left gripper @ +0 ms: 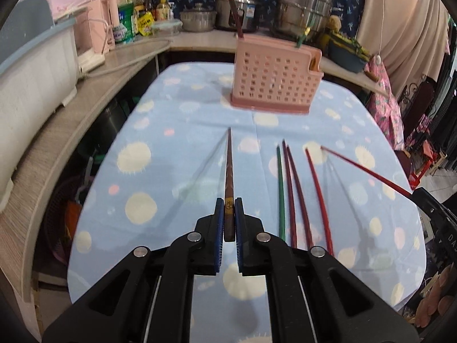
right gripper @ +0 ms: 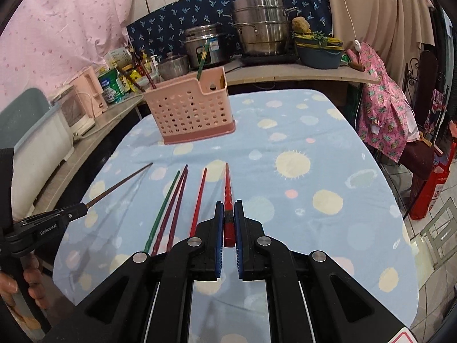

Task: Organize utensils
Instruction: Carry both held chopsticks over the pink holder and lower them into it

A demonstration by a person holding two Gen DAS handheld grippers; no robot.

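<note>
My left gripper (left gripper: 228, 204) is shut on a brown chopstick (left gripper: 228, 168), held above the table with its tip pointing toward the pink holder (left gripper: 274, 83). My right gripper (right gripper: 228, 207) is shut on a red chopstick (right gripper: 228, 188), also pointing forward above the table. On the cloth between them lie a green chopstick (right gripper: 162, 208), two maroon chopsticks (right gripper: 174, 205) and another red chopstick (right gripper: 198, 200). The pink perforated holder (right gripper: 191, 108) stands at the far side and holds a brown chopstick (left gripper: 235, 14) and a green one (right gripper: 202, 60).
The table has a light blue dotted cloth (right gripper: 300, 171). A counter (left gripper: 94, 85) runs along the left and back with pots (right gripper: 260, 25), bottles, a pink appliance and a blue-lidded box (left gripper: 31, 65). A chair with pink clothing (right gripper: 382, 105) stands at right.
</note>
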